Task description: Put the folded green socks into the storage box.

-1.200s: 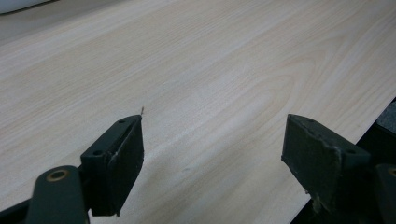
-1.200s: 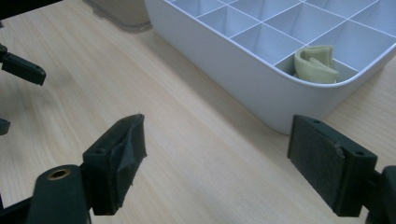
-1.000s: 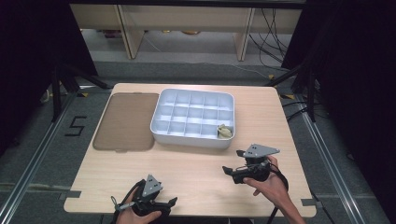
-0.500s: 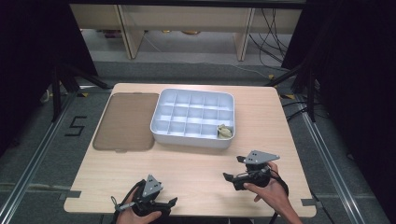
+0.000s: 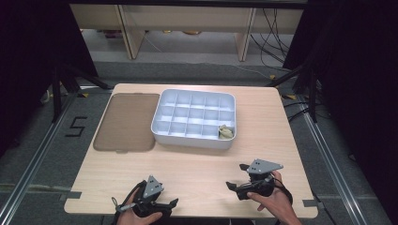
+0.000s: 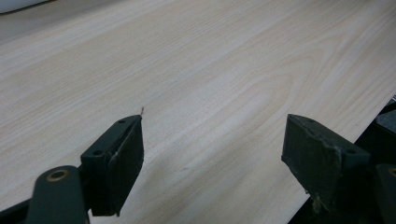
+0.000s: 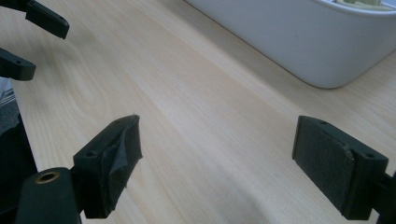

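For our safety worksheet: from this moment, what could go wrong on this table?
1. The left gripper rests open at the table's near edge, so it could slip off.
2. The right gripper, also open, points toward the white tray; a careless push might shove the tray and jolt the small object in its corner compartment.

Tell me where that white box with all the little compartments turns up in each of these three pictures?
High view: the white compartment tray sits at the middle of the table, beside a brown mat.
Left gripper view: a pale sliver at the top left corner may be its edge; I cannot tell.
Right gripper view: its rounded white wall fills the top right.
Shared landmark: the light wooden tabletop.
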A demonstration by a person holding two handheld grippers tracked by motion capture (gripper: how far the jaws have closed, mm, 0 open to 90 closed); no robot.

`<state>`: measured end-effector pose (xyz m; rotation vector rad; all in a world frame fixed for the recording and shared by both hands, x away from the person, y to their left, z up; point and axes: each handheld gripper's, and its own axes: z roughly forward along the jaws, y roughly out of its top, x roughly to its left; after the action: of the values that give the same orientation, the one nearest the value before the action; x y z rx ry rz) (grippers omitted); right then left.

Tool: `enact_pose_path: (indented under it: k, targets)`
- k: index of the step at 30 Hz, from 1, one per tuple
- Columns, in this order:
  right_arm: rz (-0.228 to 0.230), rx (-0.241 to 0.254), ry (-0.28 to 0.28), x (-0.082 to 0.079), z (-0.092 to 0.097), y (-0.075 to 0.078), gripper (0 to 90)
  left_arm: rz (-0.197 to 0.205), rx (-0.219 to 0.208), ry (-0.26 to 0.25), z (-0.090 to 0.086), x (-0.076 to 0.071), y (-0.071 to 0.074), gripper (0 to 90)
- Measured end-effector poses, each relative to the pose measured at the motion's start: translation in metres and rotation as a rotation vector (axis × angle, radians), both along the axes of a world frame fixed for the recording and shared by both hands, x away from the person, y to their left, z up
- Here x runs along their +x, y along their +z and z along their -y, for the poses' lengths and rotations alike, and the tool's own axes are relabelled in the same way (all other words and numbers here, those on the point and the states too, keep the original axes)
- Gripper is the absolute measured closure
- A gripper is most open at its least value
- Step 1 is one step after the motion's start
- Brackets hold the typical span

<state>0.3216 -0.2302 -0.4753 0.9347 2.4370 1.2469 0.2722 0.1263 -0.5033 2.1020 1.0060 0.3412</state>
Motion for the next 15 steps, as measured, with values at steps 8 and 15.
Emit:
enact_pose_path:
  k: [8, 15]
  targets:
    - [0.003, -0.018, 0.009, -0.007, 0.004, -0.005, 16.1, -0.002, 0.005, -0.001, 0.0, 0.0, 0.0, 20.3]
    - [-0.015, -0.02, -0.006, -0.014, 0.008, -0.008, 16.1, -0.002, 0.004, -0.004, 0.0, 0.0, 0.0, 20.3]
